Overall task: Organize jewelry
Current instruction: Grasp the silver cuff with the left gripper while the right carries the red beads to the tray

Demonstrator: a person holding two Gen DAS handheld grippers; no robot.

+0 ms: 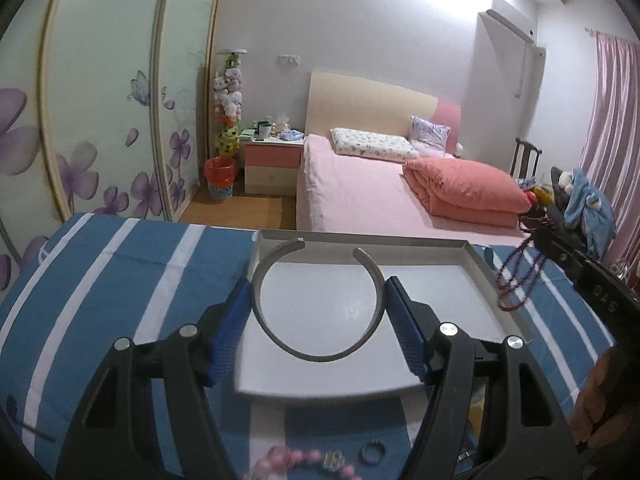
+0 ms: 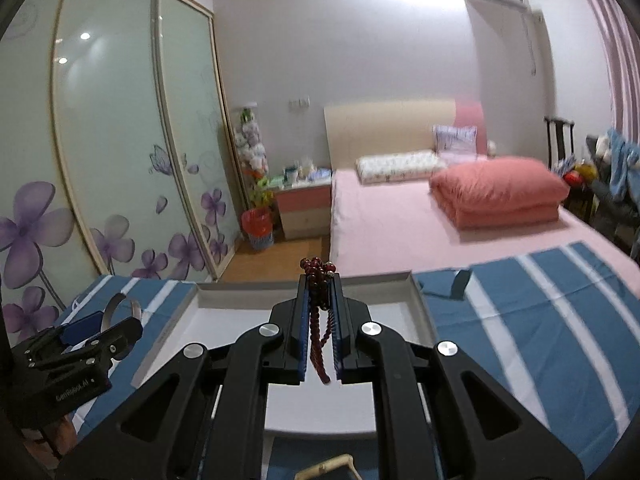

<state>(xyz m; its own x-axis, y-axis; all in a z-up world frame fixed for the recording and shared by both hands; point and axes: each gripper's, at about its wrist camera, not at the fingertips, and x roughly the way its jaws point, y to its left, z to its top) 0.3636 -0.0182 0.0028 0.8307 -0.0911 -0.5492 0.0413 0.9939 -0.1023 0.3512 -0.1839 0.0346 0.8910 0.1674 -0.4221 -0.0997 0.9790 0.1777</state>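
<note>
The left gripper (image 1: 318,296) clamps an open grey metal bangle (image 1: 316,300) above a shallow white cardboard tray (image 1: 440,292); at three o'clock, the right gripper (image 2: 320,284) pinches dark red bead strands (image 2: 318,312).

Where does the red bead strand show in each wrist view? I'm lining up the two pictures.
Left wrist: bead strand at the right edge, dangling from the right gripper beside the tray.
Right wrist: centre, bead strand pinched in the right gripper.
Shared landmark: the white tray.
</note>
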